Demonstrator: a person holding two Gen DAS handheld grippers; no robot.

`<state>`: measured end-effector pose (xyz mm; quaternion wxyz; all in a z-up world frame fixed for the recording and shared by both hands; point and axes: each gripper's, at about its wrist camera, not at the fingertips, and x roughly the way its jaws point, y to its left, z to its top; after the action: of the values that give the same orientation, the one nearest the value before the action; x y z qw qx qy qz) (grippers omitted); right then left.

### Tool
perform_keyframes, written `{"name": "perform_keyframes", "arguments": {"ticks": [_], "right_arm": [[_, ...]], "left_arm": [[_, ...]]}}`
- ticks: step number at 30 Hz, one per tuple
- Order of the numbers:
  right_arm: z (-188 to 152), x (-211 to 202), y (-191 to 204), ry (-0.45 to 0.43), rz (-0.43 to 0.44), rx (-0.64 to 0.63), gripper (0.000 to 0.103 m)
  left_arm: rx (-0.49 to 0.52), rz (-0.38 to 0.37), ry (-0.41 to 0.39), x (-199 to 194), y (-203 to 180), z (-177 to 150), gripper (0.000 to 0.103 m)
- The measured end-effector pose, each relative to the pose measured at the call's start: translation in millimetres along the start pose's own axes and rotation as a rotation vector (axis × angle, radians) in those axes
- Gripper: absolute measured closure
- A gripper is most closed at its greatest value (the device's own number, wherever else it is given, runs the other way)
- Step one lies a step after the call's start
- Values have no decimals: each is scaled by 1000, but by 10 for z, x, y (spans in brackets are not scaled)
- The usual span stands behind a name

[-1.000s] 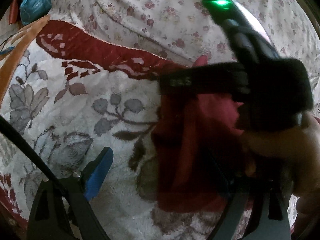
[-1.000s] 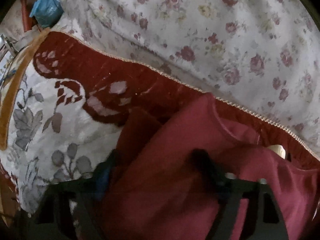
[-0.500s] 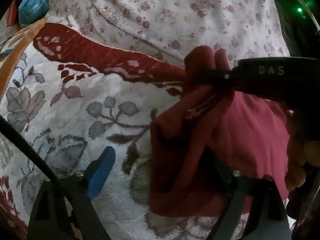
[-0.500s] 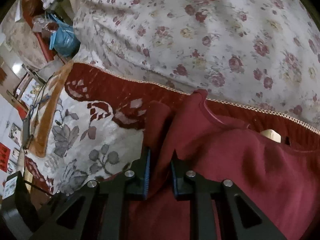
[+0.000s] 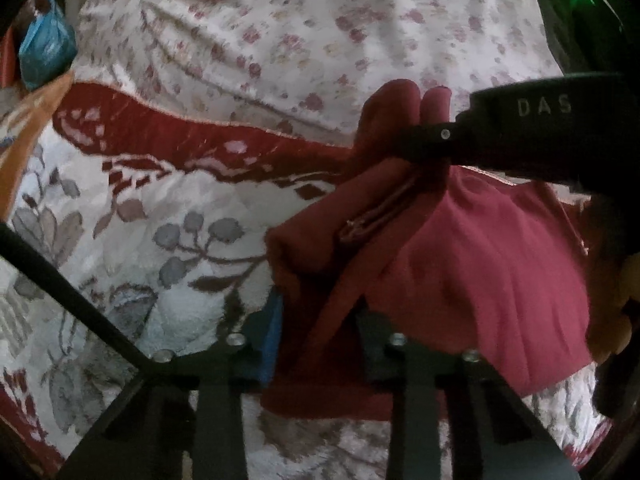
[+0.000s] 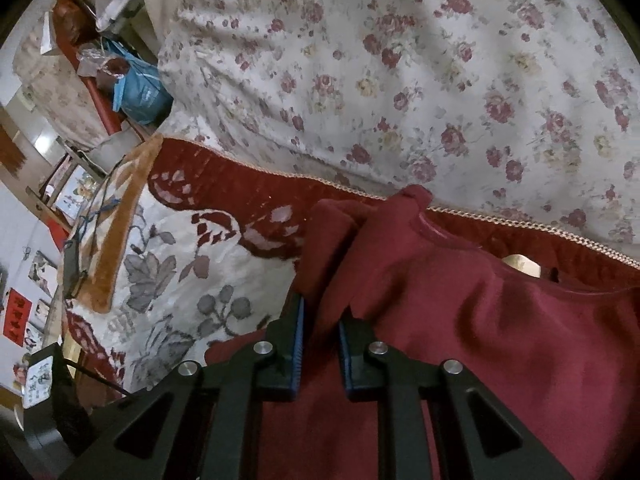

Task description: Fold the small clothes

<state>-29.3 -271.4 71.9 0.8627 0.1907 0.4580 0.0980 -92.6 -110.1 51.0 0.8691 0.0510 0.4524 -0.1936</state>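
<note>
floral blanket | both tongs clamp red garment | right tongs marked "DAS"

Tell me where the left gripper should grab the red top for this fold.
Take the doubled side fold of the red top near its hem, coming in from the bare blanket side. It stands up as a thick ridge, and the right gripper pinches that fold near the shoulder.

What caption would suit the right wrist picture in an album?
Right hand-held gripper pinching a fold of a dark red garment on a flowered blanket.
</note>
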Motion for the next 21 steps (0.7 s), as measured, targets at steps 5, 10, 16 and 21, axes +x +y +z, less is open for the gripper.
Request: {"name": "perform_keyframes", "arguments": {"ticks": [5, 10, 16, 21], "right_arm": [[-26, -307, -145, -30, 38, 22, 87], [-49, -724, -426, -78, 61, 57, 87], [-152, -1198, -937, -142, 66, 135, 90], [-317, -1533, -1477, -191, 40, 217, 91]], "left_arm": [[-17, -58, -34, -261, -140, 37, 86], [61, -109, -76, -548, -517, 89, 89], [182, -192, -62, -641, -1235, 163, 91], [276, -262, -26, -513, -1893, 180, 91]]}}
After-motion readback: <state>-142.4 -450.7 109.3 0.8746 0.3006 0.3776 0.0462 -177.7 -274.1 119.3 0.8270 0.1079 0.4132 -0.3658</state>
